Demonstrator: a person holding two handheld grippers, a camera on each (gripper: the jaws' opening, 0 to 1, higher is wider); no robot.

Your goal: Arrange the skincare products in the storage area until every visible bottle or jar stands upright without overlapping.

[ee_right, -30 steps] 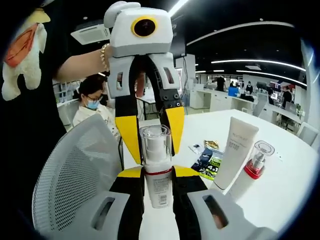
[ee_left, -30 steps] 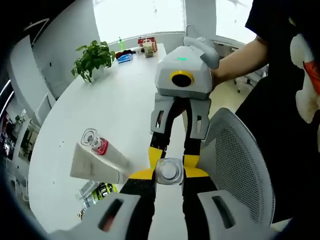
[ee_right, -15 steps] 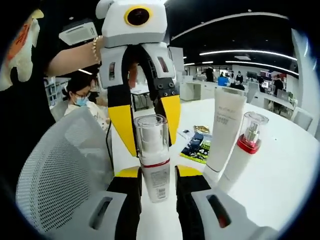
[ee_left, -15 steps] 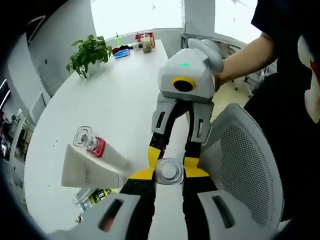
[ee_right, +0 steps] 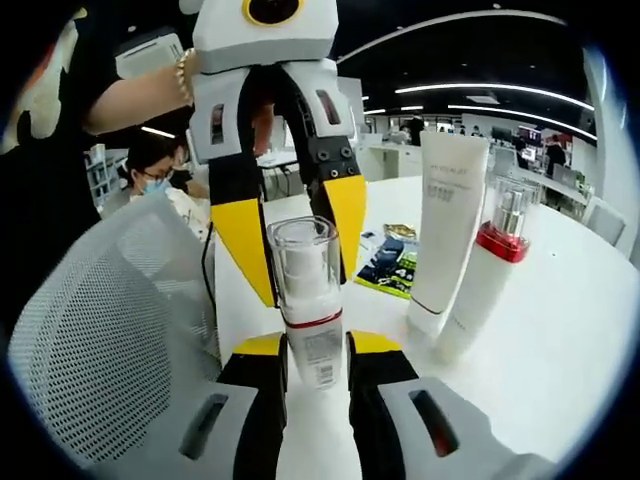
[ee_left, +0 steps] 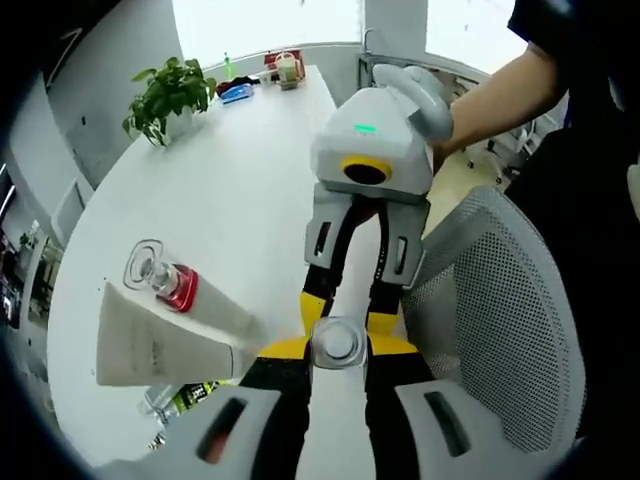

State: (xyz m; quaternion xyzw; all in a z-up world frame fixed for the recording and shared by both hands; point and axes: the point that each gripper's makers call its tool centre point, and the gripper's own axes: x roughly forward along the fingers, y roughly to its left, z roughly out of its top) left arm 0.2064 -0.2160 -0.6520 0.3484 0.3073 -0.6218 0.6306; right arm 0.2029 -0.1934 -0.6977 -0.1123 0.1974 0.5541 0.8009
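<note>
A small pump bottle [ee_right: 312, 345] with a clear cap and a red band stands upright between both grippers at the table's near edge. My right gripper [ee_right: 316, 352] is shut on its labelled body. My left gripper [ee_left: 338, 352] comes from the opposite side, and its yellow fingertips [ee_right: 345, 215] press against the clear cap [ee_left: 338, 342]. In the left gripper view the right gripper [ee_left: 346, 312] reaches in from above. A white tube [ee_right: 448, 225] stands on its cap, touching a taller white bottle [ee_right: 490, 275] with a red collar; both also appear as tube [ee_left: 160, 345] and bottle [ee_left: 165, 283].
A grey mesh chair [ee_left: 500, 320] sits against the white table's edge [ee_right: 560, 340], right beside the grippers. Printed packets [ee_right: 385, 265] lie behind the tube. A potted plant [ee_left: 165, 95] and small items [ee_left: 270, 68] stand at the far end. A seated person [ee_right: 150, 175] is behind.
Both views have shifted with the hands, and the tube and red-collared bottle now look larger and nearer. The held bottle stays gripped between both grippers as before.
</note>
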